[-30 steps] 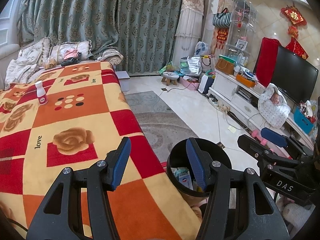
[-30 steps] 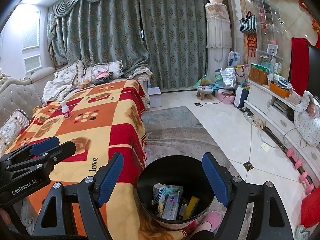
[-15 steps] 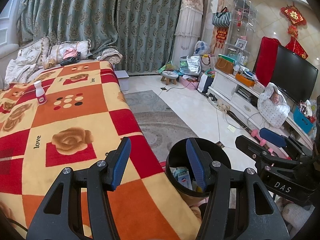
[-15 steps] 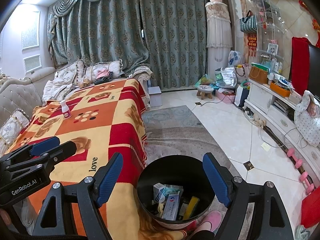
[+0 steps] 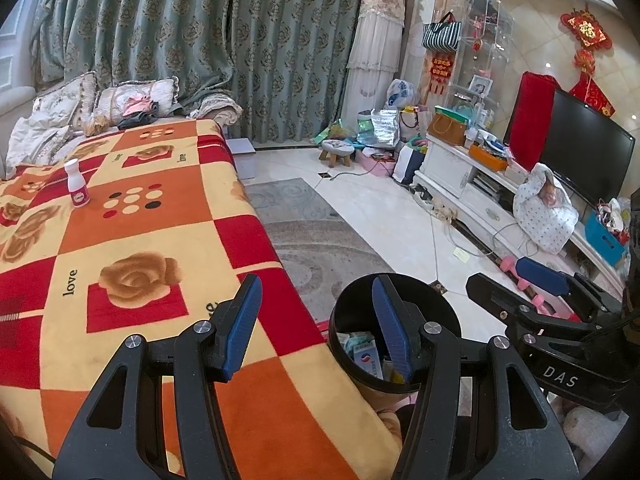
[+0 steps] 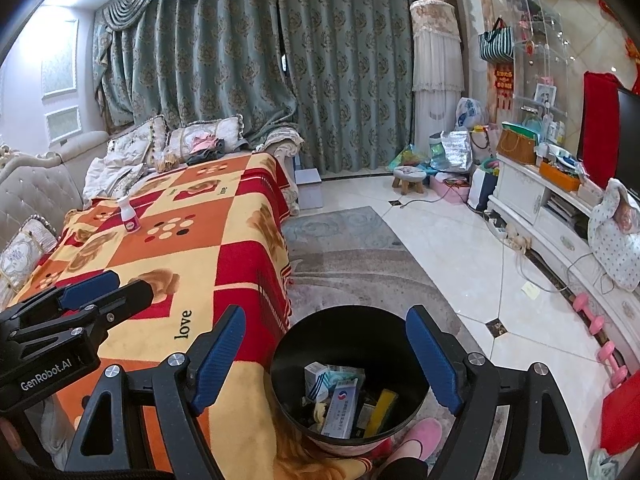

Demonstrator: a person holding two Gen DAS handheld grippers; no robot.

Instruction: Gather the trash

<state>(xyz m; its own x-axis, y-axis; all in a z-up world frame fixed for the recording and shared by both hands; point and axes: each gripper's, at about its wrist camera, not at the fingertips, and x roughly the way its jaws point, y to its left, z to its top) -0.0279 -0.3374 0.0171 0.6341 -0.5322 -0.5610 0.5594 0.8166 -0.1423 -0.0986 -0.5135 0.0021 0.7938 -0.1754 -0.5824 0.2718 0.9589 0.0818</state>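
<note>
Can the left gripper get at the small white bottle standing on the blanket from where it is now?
Probably yes. The left gripper is open and empty, and the white bottle stands upright, alone on the blanket, with nothing lying between them. It is far up the blanket, though, so a long forward reach is needed.

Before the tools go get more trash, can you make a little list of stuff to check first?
1. Left tool has nothing in it: ok, its blue pads stand apart with only the blanket behind them.
2. Right tool has nothing in it: ok, open wide above the bin.
3. Black bin has room: ok, boxes and wrappers cover only the bottom.
4. Trash still to fetch: ok, a small white bottle stands upright on the blanket, far from both tools.
5. Way to the bottle is free: ok, nothing lies on the blanket between.
6. Bottle is really empty: cannot tell.
</note>
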